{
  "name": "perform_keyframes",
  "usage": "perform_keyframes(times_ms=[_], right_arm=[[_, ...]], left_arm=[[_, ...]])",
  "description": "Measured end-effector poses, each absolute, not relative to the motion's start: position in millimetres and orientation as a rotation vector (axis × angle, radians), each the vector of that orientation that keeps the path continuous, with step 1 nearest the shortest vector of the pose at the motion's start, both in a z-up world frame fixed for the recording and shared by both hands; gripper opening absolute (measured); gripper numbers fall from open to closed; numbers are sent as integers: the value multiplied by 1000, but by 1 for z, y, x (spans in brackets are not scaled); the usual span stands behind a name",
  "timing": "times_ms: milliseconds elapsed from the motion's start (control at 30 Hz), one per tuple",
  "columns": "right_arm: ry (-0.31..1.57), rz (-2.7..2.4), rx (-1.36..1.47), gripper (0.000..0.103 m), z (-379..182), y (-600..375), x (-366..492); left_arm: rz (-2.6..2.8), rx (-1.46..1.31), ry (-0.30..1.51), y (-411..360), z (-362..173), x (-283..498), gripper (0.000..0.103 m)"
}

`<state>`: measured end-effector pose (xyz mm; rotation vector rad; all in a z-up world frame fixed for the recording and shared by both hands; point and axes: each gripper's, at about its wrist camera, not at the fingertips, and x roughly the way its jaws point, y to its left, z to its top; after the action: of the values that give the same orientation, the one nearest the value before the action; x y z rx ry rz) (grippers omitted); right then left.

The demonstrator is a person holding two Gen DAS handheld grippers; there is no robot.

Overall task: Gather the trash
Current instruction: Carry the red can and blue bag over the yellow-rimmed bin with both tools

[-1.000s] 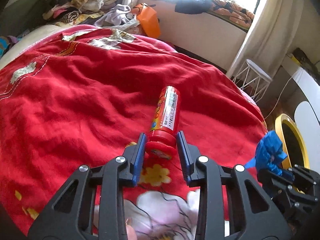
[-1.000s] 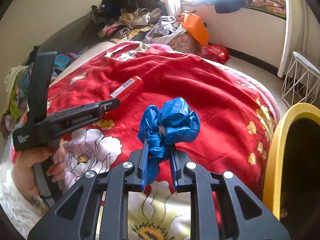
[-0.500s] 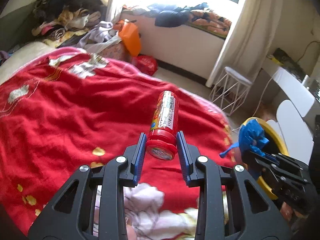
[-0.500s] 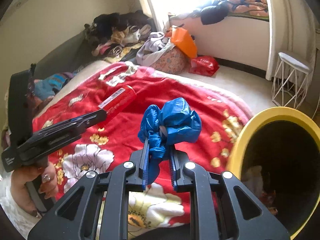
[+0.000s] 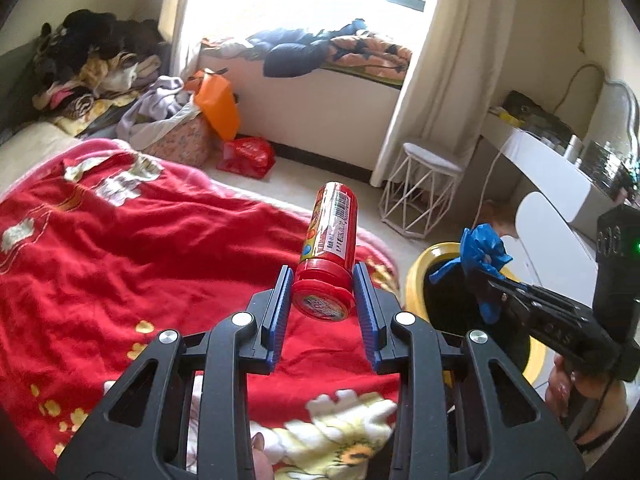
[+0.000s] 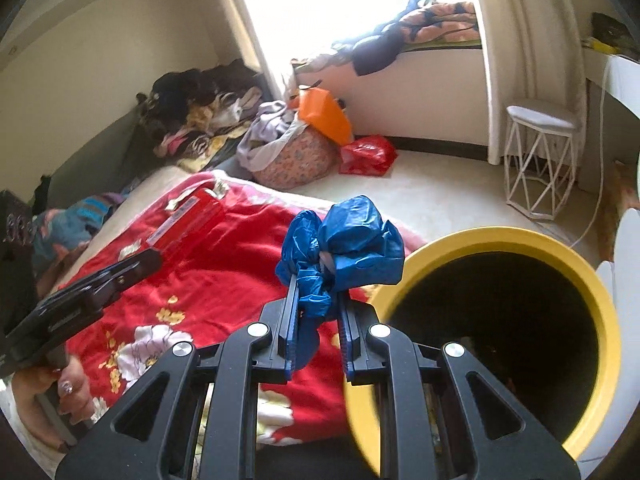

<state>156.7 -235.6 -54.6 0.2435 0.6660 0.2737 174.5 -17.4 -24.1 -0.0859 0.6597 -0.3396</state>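
Note:
My left gripper (image 5: pixel 323 280) is shut on a red cylindrical tube (image 5: pixel 330 246) and holds it in the air above the red blanket's edge. The tube also shows in the right wrist view (image 6: pixel 188 220). My right gripper (image 6: pixel 316 280) is shut on a crumpled blue plastic bag (image 6: pixel 344 240), held just left of the yellow-rimmed trash bin (image 6: pixel 600 296). In the left wrist view the bag (image 5: pixel 480 250) hangs over the bin's rim (image 5: pixel 418 276). The bin's inside is dark.
A red floral blanket (image 5: pixel 120 260) covers the bed. A white wire stool (image 5: pixel 424 188), a red bag (image 5: pixel 248 156), an orange bag (image 5: pixel 218 104) and a clothes pile (image 5: pixel 88 68) lie beyond. A white desk (image 5: pixel 552 168) stands right.
Both grippers have lifted off the blanket and swung right toward the yellow bin, each still holding its item. The blue bag now sits at the bin's rim.

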Motion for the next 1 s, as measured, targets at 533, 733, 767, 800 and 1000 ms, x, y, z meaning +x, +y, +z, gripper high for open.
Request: perform_keyframes(times_ms=[533,733,767,800,1000], right_arm=[[633,130,291,16,-55,-294,141],[628,87,298,16,-55,-309,135],[627,78,298,16,-56,-310,134],[626,71,299,16,-56,-312,132],[622,33,319,16,-56,-326,128]], left_arm=[[-443,-16,615,-67,-9,152,25],[-479,-2,616,-82,-9,146,25],[-484,1,616,-84,-9,145,25],[-491,6,618,-87,-10,144,25],[-528,31,625,-104,-14,139,25]])
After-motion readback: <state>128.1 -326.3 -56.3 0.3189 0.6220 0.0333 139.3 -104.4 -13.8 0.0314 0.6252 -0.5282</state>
